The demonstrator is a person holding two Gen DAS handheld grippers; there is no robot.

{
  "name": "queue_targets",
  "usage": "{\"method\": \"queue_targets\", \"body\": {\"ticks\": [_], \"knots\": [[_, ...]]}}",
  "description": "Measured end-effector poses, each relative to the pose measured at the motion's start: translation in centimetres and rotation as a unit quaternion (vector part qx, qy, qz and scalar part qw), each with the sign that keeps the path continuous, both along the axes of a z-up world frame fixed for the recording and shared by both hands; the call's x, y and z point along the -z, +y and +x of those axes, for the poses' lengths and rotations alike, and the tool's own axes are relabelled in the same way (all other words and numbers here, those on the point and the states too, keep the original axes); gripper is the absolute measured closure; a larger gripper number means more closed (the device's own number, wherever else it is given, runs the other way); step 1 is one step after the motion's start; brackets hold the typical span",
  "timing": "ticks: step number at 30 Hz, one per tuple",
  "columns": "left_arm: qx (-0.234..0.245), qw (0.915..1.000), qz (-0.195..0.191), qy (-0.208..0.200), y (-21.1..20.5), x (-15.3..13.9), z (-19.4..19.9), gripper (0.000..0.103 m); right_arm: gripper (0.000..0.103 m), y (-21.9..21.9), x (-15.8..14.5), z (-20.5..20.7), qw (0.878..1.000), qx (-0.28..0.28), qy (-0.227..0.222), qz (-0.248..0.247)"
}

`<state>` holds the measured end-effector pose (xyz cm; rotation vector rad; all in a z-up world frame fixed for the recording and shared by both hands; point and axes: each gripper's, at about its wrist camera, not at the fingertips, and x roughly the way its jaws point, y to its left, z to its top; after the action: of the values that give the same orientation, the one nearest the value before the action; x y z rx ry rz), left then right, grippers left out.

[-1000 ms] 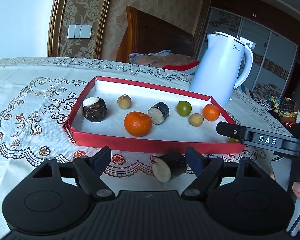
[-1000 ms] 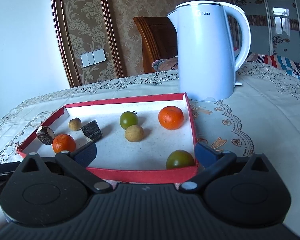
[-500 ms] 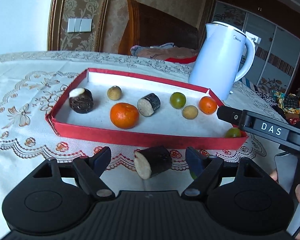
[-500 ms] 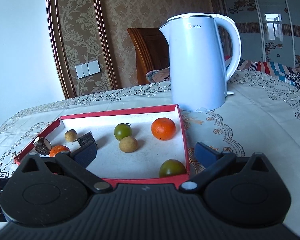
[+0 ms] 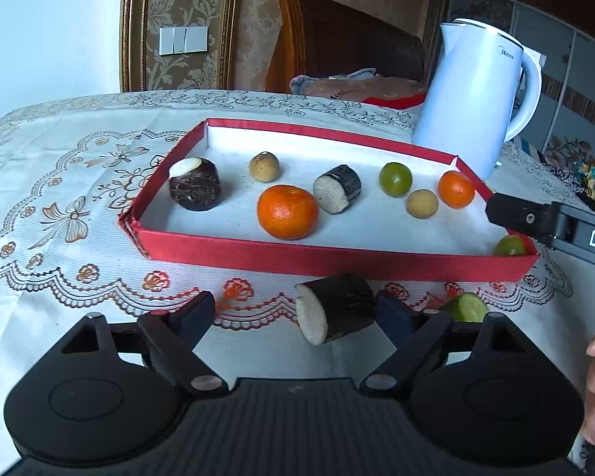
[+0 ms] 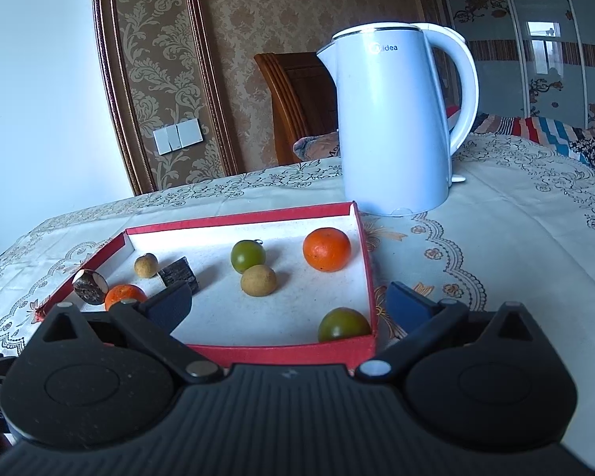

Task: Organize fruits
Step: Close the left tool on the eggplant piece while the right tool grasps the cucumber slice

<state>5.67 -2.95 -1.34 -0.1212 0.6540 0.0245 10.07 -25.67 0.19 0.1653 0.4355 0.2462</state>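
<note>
Left wrist: stubby, dark-barked sugarcane chunk (image 5: 334,312), pale cut face.

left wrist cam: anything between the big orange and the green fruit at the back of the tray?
Yes. In the left wrist view a dark-skinned sugarcane piece lies on its side between the big orange and the green fruit, pale cut end facing the camera.

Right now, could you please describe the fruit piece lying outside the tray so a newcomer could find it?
Find the red tray before the white kettle. At its near wall lies a dark sugarcane chunk. Unlike the two chunks inside, it lies on the tablecloth.
</note>
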Motion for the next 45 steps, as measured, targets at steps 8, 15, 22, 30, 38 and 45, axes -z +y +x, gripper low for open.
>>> {"method": "queue_targets", "body": {"ticks": [8, 15, 22, 30, 38, 45], "knots": [[-0.014, 0.9976, 0.067, 0.011, -1.4, 0.5, 0.6, 0.01, 0.0, 0.3, 0.2, 0.1, 1.0, -0.002, 0.005, -0.01], [-0.046, 0.9976, 0.05, 0.017, 2.8, 0.5, 0.3, 0.011, 0.0, 0.4, 0.3, 0.1, 1.0, -0.006, 0.009, -0.017], [-0.045, 0.9968, 0.063, 0.018, 2.7, 0.5, 0.5, 0.01, 0.0, 1.2, 0.6, -1.9, 0.998, -0.05, 0.018, -0.042], [-0.043, 0.997, 0.062, 0.017, 2.8, 0.5, 0.6, 0.01, 0.0, 3.2, 1.3, -4.2, 0.991, -0.078, 0.016, -0.104], [-0.043, 0.997, 0.061, 0.018, 2.8, 0.5, 0.7, 0.009, 0.0, 3.6, 1.4, -4.1, 0.99, -0.083, 0.02, -0.114], [-0.043, 0.997, 0.061, 0.018, 2.8, 0.5, 0.7, 0.009, 0.016, 5.3, 1.7, -4.1, 0.986, -0.094, 0.04, -0.135]]}}
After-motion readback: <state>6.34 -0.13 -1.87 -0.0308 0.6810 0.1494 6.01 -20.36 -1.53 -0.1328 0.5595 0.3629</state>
